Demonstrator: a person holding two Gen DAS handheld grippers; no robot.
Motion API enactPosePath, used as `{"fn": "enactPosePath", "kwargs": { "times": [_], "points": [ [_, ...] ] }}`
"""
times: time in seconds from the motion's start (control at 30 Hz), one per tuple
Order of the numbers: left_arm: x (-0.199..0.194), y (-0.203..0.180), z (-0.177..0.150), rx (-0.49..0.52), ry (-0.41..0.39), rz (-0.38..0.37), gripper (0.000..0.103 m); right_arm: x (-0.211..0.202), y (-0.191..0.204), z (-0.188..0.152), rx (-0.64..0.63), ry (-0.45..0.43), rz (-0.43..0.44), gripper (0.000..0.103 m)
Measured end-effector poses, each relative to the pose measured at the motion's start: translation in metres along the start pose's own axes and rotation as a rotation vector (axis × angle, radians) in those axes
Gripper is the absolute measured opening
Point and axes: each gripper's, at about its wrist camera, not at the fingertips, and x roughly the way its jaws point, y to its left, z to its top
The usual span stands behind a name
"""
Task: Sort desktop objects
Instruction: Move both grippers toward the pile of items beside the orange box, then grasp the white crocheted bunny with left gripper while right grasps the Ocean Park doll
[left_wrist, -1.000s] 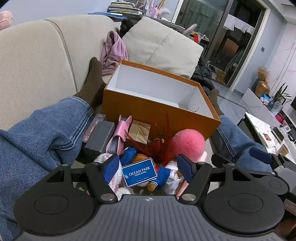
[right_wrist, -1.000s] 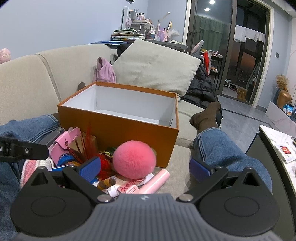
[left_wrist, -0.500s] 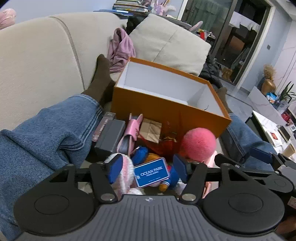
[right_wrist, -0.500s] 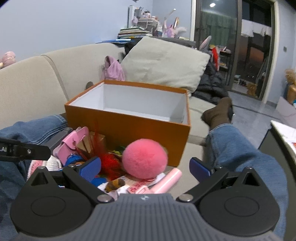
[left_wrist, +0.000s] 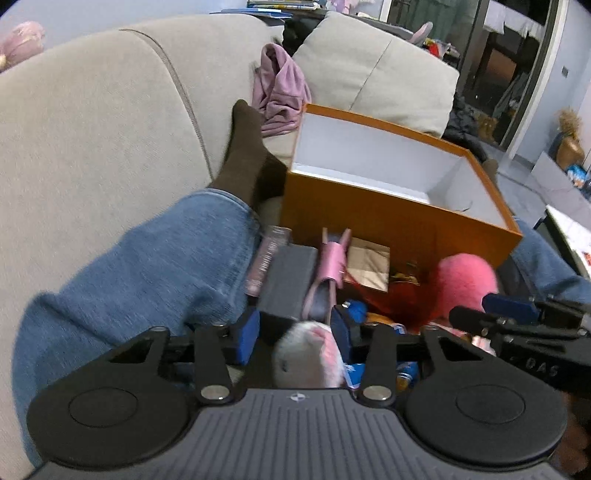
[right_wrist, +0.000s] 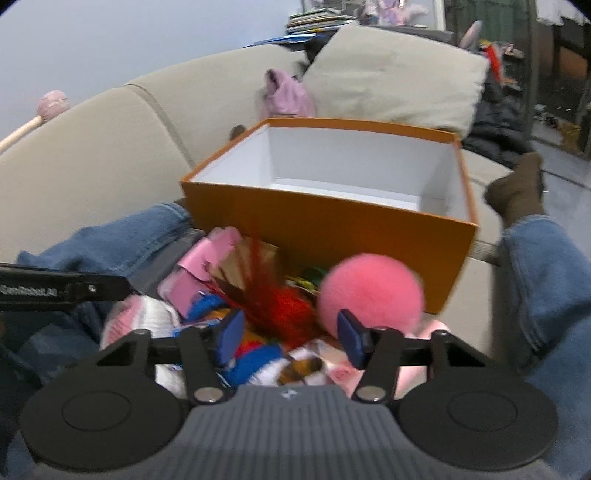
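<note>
An empty orange box (left_wrist: 391, 218) with a white inside stands on the sofa; it also shows in the right wrist view (right_wrist: 332, 218). A pile of small things lies in front of it: a pink pompom (left_wrist: 465, 280), (right_wrist: 369, 295), a pink pouch (left_wrist: 332, 262), a dark grey case (left_wrist: 288, 280), red feathers (right_wrist: 280, 302), a blue-and-white plush (right_wrist: 258, 362). My left gripper (left_wrist: 295, 334) is open over a white-and-pink plush (left_wrist: 310, 354), its jaws on either side. My right gripper (right_wrist: 290, 334) is open low over the pile, left of the pompom.
The person's jeans-clad legs (left_wrist: 147, 288), (right_wrist: 546, 280) flank the pile and box. A beige sofa back (left_wrist: 92, 129), a cushion (right_wrist: 399, 74) and a purple garment (left_wrist: 280, 92) lie behind. A low table (left_wrist: 569, 232) stands at right.
Both grippers have narrowed and dropped toward the pile. The left one moved left from the Ocean Park tag to the white-and-pink plush. The right one shifted left, leaving the pompom at its right finger.
</note>
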Motion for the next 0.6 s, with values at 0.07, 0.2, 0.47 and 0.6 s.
{"fn": "enactPosePath", "kwargs": {
  "times": [0.07,0.2,0.47,0.6],
  "points": [
    [0.005,0.002,0.005,0.017,0.013,0.004,0.043,0.005,0.006,0.007,-0.006,0.001,0.035,0.051],
    [0.021,0.003,0.009,0.066,0.060,0.005,0.042,0.019,0.020,0.016,-0.034,0.021,0.097,0.047],
    [0.016,-0.001,0.007,0.106,0.085,-0.049,0.042,0.041,0.022,0.012,-0.044,0.101,0.137,0.043],
    [0.003,-0.005,-0.001,0.095,0.101,-0.076,0.048,0.038,0.013,0.002,-0.041,0.113,0.124,0.043]
  ]
}}
